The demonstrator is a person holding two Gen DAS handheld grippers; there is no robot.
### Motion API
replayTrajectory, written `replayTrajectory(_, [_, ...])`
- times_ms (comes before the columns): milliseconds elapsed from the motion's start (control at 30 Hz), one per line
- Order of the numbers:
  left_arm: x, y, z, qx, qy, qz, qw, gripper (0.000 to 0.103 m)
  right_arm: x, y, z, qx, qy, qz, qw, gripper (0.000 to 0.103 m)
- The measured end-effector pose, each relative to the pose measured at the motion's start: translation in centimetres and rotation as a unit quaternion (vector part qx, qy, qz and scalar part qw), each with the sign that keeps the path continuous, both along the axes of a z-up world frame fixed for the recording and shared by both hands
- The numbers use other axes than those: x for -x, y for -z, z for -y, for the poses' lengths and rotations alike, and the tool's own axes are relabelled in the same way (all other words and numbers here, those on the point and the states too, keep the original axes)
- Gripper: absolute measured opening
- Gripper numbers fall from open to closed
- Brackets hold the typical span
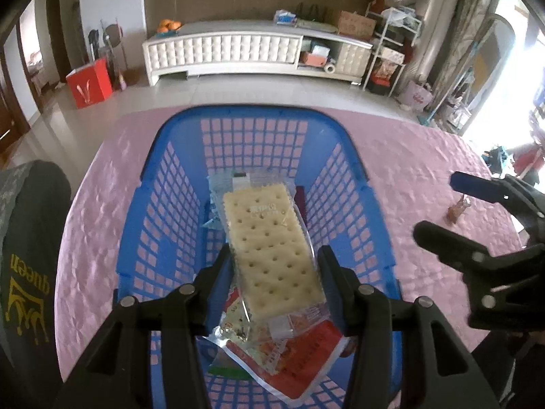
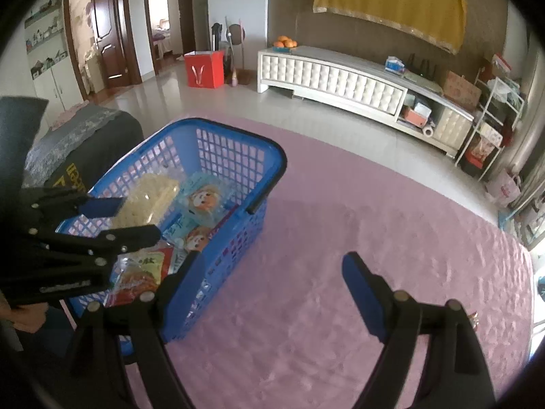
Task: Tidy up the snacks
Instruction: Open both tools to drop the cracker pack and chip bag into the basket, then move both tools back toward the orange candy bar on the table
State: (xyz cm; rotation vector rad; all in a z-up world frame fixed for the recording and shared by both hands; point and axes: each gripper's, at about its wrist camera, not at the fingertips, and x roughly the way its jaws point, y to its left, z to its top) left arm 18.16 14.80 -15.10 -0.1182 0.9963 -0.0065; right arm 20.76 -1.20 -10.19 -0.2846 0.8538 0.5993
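A blue plastic basket point(image 1: 170, 184) stands on a pink tablecloth and holds several snack packs. My left gripper point(image 1: 276, 259) is over the basket, its jaws standing on either side of a clear-wrapped cracker pack point(image 1: 269, 245), which they seem to hold above a red snack bag point(image 1: 299, 358). In the right wrist view the same basket point(image 2: 269, 167) shows blue packs with a cartoon face point(image 2: 204, 201) and the cracker pack point(image 2: 150, 197) in the left gripper point(image 2: 136, 218). My right gripper point(image 2: 276, 266) is open and empty over the cloth, right of the basket.
A small brown snack item point(image 1: 458, 209) lies on the cloth point(image 2: 374, 231) at the right, beyond the right gripper point(image 1: 439, 204). A dark cushioned chair point(image 1: 30, 238) stands at the table's left edge. A white TV cabinet point(image 2: 340, 78) and a red box point(image 2: 204, 68) stand across the floor.
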Motion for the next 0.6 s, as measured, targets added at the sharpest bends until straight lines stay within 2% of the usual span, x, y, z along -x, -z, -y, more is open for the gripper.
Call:
replayTrajectory(100, [-0.1, 0.5, 0.1, -0.007, 0.002, -0.008, 0.9999, 0.055, 0.1, 0.2, 0.2, -0.005, -0.001, -0.003, 1.0, 0.086])
replayTrajectory(167, [0.0, 0.4, 0.2, -0.014, 0.008, -0.008, 0.9998, 0.064, 0.0, 0.3, 0.5, -0.006, -0.002, -0.004, 1.0, 0.086])
replayTrajectory(233, [0.1, 0.0, 0.5, -0.025, 0.004, -0.001, 0.9997, 0.064, 0.0, 0.3, 0.8, -0.01, -0.001, -0.005, 1.0, 0.086])
replayTrajectory(367, [0.3, -1.0, 1.0, -0.022, 0.005, 0.009, 0.9997, 0.064, 0.0, -0.2, 1.7, -0.021, 0.01, -0.009, 1.0, 0.086])
replayTrajectory(600, [0.9, -5.3, 4.3, -0.023, 0.025, 0.055, 0.9979, 0.064, 1.0, -2.8, 5.0, -0.039, 0.033, 0.013, 0.999, 0.086])
